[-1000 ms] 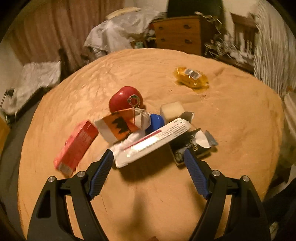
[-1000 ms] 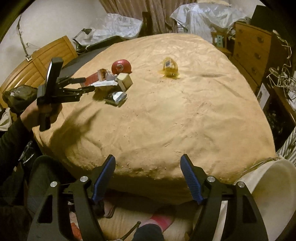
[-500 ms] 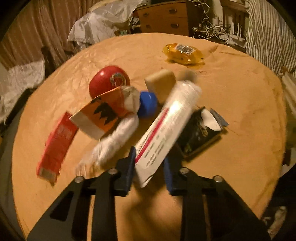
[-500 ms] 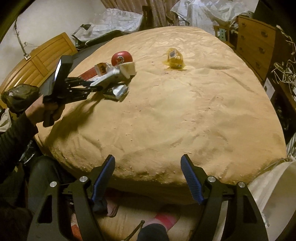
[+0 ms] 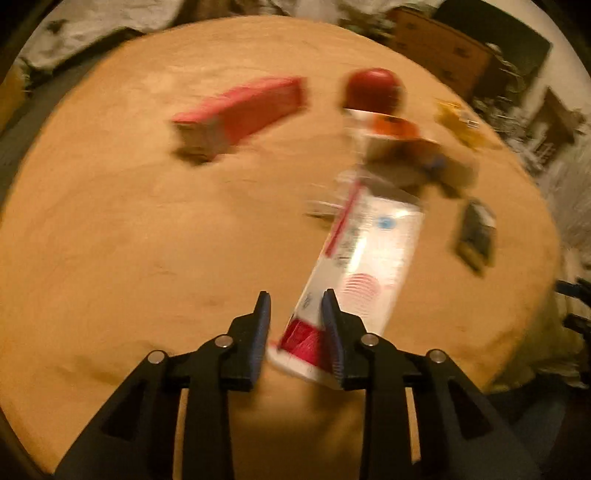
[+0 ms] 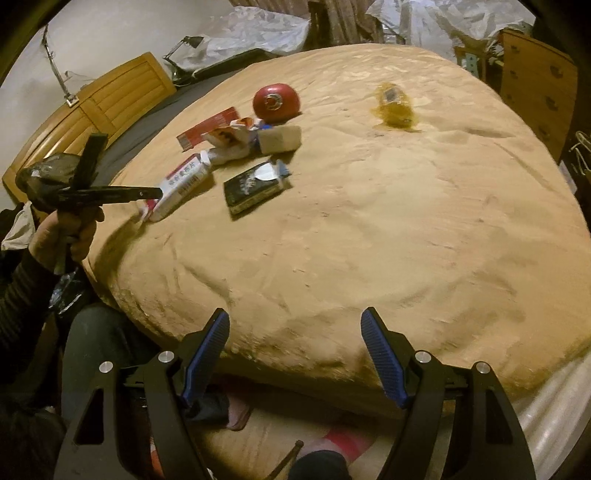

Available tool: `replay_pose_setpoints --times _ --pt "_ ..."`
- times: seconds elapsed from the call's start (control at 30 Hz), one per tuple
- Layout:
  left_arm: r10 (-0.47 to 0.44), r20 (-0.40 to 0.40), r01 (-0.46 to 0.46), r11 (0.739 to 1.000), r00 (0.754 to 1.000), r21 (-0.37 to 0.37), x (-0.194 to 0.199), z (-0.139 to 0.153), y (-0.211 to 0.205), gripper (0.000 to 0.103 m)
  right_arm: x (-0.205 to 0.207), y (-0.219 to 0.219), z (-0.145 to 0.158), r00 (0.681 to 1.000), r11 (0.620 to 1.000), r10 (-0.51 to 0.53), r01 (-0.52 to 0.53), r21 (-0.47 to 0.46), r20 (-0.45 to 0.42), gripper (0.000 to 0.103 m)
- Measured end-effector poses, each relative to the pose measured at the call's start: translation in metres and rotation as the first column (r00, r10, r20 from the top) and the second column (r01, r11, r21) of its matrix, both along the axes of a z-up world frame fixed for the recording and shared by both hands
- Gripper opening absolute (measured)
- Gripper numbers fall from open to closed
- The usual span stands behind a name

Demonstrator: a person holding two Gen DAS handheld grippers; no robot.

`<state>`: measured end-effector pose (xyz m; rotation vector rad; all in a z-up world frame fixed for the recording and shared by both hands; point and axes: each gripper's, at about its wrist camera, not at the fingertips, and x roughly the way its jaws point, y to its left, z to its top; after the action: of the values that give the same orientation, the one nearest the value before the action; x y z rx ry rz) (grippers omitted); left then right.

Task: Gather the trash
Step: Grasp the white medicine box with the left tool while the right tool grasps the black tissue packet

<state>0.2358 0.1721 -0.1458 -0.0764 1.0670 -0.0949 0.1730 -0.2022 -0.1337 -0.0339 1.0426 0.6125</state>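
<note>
My left gripper (image 5: 295,306) is shut on the flat end of a white and red tube (image 5: 369,258), held just above the tan bed cover (image 5: 147,258); the view is blurred. The right wrist view shows that gripper (image 6: 157,192) and the tube (image 6: 181,184) at the bed's left edge. Other trash lies beyond: a red box (image 5: 243,110), a red round pack (image 6: 275,101), an orange and white wrapper (image 6: 229,138), a tan block (image 6: 279,138), a black pack (image 6: 255,188) and a yellow wrapper (image 6: 393,107). My right gripper (image 6: 295,354) is open and empty over the bed's near edge.
A wooden headboard (image 6: 99,114) stands at the left. A wooden dresser (image 6: 535,92) stands at the right. Crumpled plastic sheeting (image 6: 258,33) lies behind the bed. A white container rim (image 6: 554,406) shows at the lower right. My legs (image 6: 110,350) are below the bed edge.
My left gripper has closed on the tube, pulled it out of the pile and swung it left toward the bed's edge. My right gripper has stayed open and nearly still.
</note>
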Motion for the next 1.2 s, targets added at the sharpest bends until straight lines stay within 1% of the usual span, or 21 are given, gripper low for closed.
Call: replay_pose_setpoints --times 0.07,0.13,0.17,0.23,0.3,0.37,0.47,0.53,0.57,0.63,0.7,0.73,0.77,0.83,0.93,1.03,1.1,1.17,1.2 --pt "0.007 0.031 -0.006 1.000 0.999 -0.010 -0.004 0.007 0.004 0.038 0.004 0.010 -0.004 1.000 1.000 0.009 -0.009 0.012 -0.011 0.075" --pt "0.028 0.102 -0.029 1.000 0.994 0.002 -0.009 0.020 0.006 0.058 0.009 0.021 -0.009 1.000 1.000 0.014 -0.014 0.025 -0.024 0.075" --pt "0.026 0.152 -0.027 1.000 0.988 0.005 -0.013 0.029 0.005 0.062 0.013 0.028 -0.012 0.999 0.999 0.016 -0.015 0.035 -0.030 0.075" --pt "-0.007 0.206 0.003 1.000 0.978 0.020 -0.013 0.038 -0.001 0.076 0.020 0.040 -0.015 0.999 0.999 0.017 -0.015 0.047 -0.031 0.075" --pt "-0.080 0.216 0.067 0.996 0.973 0.065 -0.007 0.039 -0.013 0.082 0.031 0.055 -0.017 1.000 0.998 0.015 -0.013 0.067 -0.027 0.075" --pt "-0.139 0.190 0.120 0.987 0.972 0.111 0.001 0.030 -0.026 0.083 0.044 0.071 -0.018 1.000 0.997 0.009 -0.007 0.082 -0.023 0.077" --pt "-0.169 0.165 0.144 0.978 0.972 0.154 0.010 0.018 -0.039 0.083 0.061 0.093 -0.020 1.000 0.996 0.005 -0.003 0.092 -0.025 0.079" --pt "-0.182 0.159 0.154 0.972 0.970 0.176 0.009 0.011 -0.042 0.083 0.074 0.108 -0.024 0.997 0.993 -0.040 0.047 0.105 -0.067 0.080" --pt "-0.185 0.159 0.156 0.971 0.970 0.179 0.011 0.008 -0.045 0.083 0.078 0.114 -0.025 0.994 0.989 -0.056 0.068 0.133 -0.092 0.080" --pt "-0.185 0.158 0.155 0.970 0.970 0.188 0.008 0.005 -0.045 0.083 0.084 0.125 -0.025 0.990 0.983 -0.088 0.105 0.151 -0.112 0.080" --pt "-0.182 0.152 0.147 0.964 0.971 0.220 0.009 -0.001 -0.047 0.083 0.093 0.134 -0.024 0.978 0.971 -0.177 0.192 0.140 -0.110 0.080" --pt "-0.180 0.153 0.144 0.964 0.972 0.223 0.010 -0.003 -0.048 0.083 0.097 0.136 -0.024 0.969 0.962 -0.218 0.234 0.144 -0.116 0.080" --pt "-0.171 0.162 0.134 0.967 0.972 0.215 0.010 -0.004 -0.048 0.083 0.104 0.138 -0.026 0.951 0.943 -0.281 0.299 0.146 -0.132 0.080" --pt "-0.152 0.167 0.116 0.971 0.974 0.210 0.013 -0.004 -0.048 0.084 0.110 0.142 -0.031 0.934 0.928 -0.327 0.346 0.136 -0.146 0.080" --pt "-0.138 0.177 0.100 0.973 0.974 0.209 0.010 -0.005 -0.050 0.084 0.114 0.154 -0.035 0.924 0.921 -0.368 0.378 0.093 -0.110 0.080" --pt "-0.150 0.182 0.114 0.974 0.972 0.196 0.005 -0.007 -0.052 0.085 0.117 0.168 -0.036 0.932 0.932 -0.359 0.361 0.035 -0.053 0.080" --pt "-0.149 0.189 0.113 0.975 0.971 0.192 0.003 -0.008 -0.052 0.087 0.116 0.174 -0.037 0.943 0.943 -0.332 0.332 -0.015 0.000 0.071" --pt "-0.149 0.194 0.113 0.976 0.970 0.185 0.001 -0.008 -0.051 0.087 0.112 0.173 -0.039 0.953 0.951 -0.301 0.303 -0.055 0.042 0.056" --pt "-0.154 0.194 0.118 0.975 0.969 0.186 0.001 -0.008 -0.052 0.087 0.110 0.172 -0.039 0.959 0.957 -0.278 0.281 -0.067 0.057 0.054"
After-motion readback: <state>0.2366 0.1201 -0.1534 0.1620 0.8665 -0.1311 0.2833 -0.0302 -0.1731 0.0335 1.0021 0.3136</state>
